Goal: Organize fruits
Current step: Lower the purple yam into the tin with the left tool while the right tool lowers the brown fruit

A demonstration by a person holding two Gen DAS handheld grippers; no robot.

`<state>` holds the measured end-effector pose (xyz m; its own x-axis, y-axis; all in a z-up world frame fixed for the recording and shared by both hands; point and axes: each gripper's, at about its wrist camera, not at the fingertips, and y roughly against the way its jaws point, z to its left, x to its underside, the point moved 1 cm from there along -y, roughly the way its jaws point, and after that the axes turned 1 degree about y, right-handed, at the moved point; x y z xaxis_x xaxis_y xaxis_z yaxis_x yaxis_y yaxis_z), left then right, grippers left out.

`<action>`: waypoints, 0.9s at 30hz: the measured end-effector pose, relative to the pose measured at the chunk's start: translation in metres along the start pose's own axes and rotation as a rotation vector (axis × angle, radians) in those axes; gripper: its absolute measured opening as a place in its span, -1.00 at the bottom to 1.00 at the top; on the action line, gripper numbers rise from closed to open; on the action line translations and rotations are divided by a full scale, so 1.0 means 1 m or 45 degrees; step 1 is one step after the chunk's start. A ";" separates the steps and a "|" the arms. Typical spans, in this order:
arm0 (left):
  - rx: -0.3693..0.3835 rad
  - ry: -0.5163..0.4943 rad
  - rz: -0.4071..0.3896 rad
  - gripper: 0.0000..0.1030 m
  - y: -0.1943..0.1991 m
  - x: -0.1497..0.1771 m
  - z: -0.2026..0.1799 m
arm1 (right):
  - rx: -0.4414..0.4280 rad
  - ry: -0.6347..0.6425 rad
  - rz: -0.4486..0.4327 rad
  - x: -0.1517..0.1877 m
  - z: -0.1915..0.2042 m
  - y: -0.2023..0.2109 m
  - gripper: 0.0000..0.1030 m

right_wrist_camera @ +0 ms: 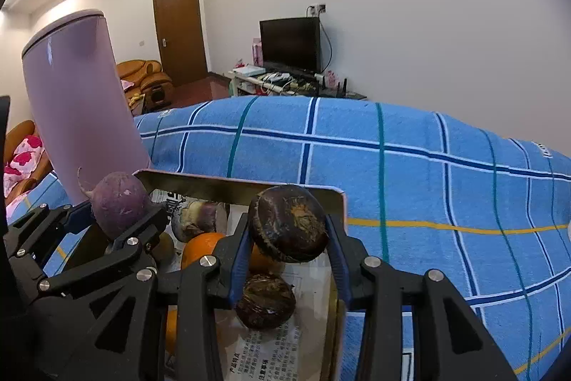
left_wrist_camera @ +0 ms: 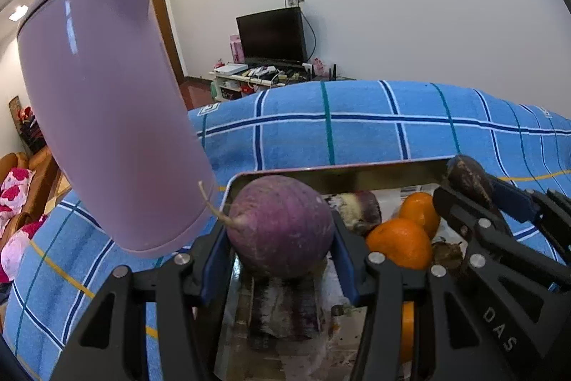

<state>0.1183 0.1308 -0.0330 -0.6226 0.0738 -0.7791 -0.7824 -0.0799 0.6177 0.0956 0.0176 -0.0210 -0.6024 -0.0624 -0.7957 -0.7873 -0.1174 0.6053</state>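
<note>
- Left tool is clamped on a purple radish, root tail pointing toward 10 o'clock, held just above the metal tray.
- Right tool is clamped on a dark water chestnut, also over the tray, near its far corner at 1 o'clock.
- Tray sits on the table under a blue checked cloth. Inside it: oranges, a second chestnut and a pale, purple-tinged root on printed paper.
- A purple kettle stands just beside the tray at 10 o'clock.
- Judgement: both items are being carried out for sorting. Lift each straight up past the tray wall before moving sideways.
- Keep the two tools apart; they sit close together.
- The round radish may roll once released, so set it down low.
- Steer the left load clear of the kettle.
</note>
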 end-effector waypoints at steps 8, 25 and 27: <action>-0.019 0.011 0.049 0.05 -0.008 0.000 0.003 | 0.005 0.042 0.063 -0.001 0.004 -0.012 -0.18; 0.006 -0.019 0.041 0.05 -0.004 0.002 0.001 | -0.131 0.006 0.036 0.003 -0.006 -0.002 -0.15; 0.012 -0.017 0.041 0.05 -0.003 0.002 0.001 | -0.141 0.007 0.020 0.003 -0.006 0.001 -0.15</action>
<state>0.1192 0.1323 -0.0363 -0.6475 0.0846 -0.7574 -0.7621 -0.0731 0.6433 0.0938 0.0113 -0.0233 -0.6137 -0.0703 -0.7864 -0.7583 -0.2248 0.6119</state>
